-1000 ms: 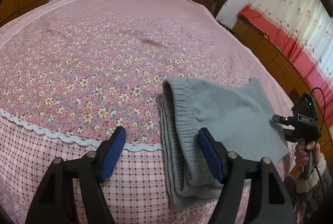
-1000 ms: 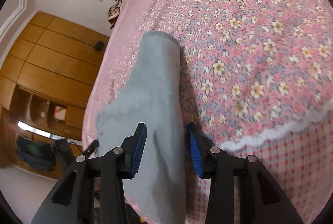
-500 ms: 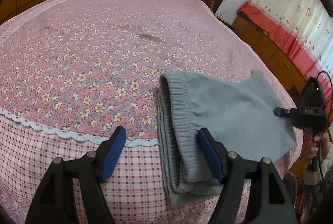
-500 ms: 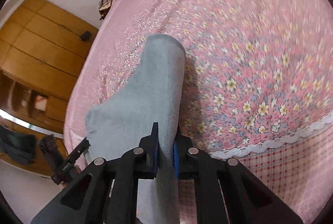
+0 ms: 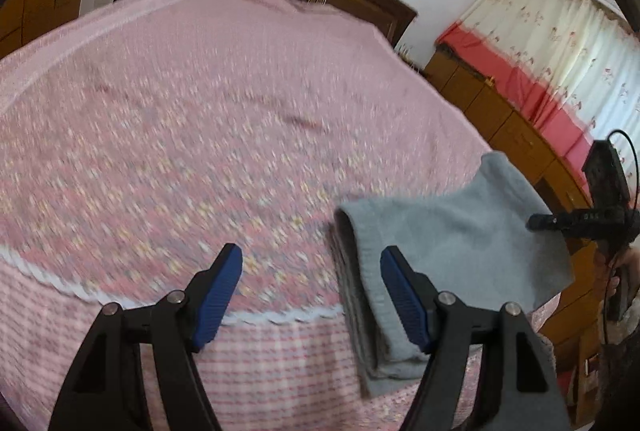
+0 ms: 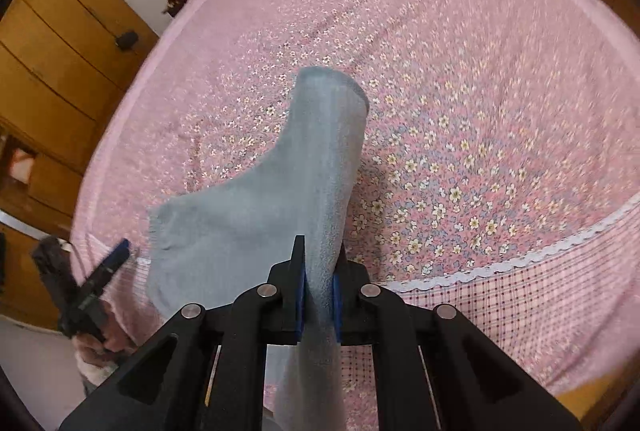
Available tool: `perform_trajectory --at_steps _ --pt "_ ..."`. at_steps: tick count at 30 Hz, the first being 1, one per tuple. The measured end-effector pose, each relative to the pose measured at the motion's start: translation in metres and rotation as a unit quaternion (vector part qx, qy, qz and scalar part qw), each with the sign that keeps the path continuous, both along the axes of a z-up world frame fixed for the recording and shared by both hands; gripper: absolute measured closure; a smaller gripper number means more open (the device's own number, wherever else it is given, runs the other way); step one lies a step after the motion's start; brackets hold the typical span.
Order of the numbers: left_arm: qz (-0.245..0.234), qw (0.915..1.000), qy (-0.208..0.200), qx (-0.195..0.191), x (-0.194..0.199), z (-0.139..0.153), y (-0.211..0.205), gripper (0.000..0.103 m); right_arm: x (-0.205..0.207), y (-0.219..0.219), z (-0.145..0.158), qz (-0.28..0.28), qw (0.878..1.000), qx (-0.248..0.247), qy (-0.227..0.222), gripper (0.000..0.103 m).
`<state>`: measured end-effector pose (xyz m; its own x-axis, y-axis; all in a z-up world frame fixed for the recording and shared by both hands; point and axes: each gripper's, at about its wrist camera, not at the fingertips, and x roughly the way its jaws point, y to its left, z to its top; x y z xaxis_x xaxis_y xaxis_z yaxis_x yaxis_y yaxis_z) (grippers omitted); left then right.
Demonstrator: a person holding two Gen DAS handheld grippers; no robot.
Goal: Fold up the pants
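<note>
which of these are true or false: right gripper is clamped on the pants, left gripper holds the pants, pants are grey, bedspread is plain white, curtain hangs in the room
1. The right gripper is clamped on the pants. True.
2. The left gripper holds the pants. False: its jaws stand open with nothing between them.
3. The pants are grey. True.
4. The bedspread is plain white. False: it is pink with small flowers.
5. A curtain hangs in the room. True.

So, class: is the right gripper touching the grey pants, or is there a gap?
Touching. The right wrist view shows the right gripper with both blue pads pressed on a fold of the grey pants, no gap on either side.
</note>
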<state>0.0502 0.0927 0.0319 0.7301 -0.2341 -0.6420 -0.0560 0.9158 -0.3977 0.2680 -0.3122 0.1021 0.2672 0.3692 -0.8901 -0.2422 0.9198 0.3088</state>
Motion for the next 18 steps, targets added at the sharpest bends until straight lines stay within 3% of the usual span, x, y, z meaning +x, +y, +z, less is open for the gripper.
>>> perform_trajectory --at_steps 3,7,11,18 --pt "0.003 0.9997 -0.006 -0.024 -0.008 -0.008 0.015 0.028 -0.004 0.018 0.005 0.004 0.999 -0.042 0.000 0.092" --pt "0.019 0.9982 0.016 -0.055 -0.013 -0.022 0.045 0.028 -0.011 0.055 0.018 0.028 0.995 -0.095 -0.020 0.092" --pt "0.037 0.9953 0.001 -0.089 -0.024 -0.021 0.071 0.028 -0.020 0.091 0.024 0.052 0.991 -0.119 -0.035 0.092" --pt "0.061 0.9968 0.002 -0.051 -0.030 -0.018 0.085 0.028 -0.029 0.151 0.008 0.078 0.988 -0.131 -0.022 0.092"
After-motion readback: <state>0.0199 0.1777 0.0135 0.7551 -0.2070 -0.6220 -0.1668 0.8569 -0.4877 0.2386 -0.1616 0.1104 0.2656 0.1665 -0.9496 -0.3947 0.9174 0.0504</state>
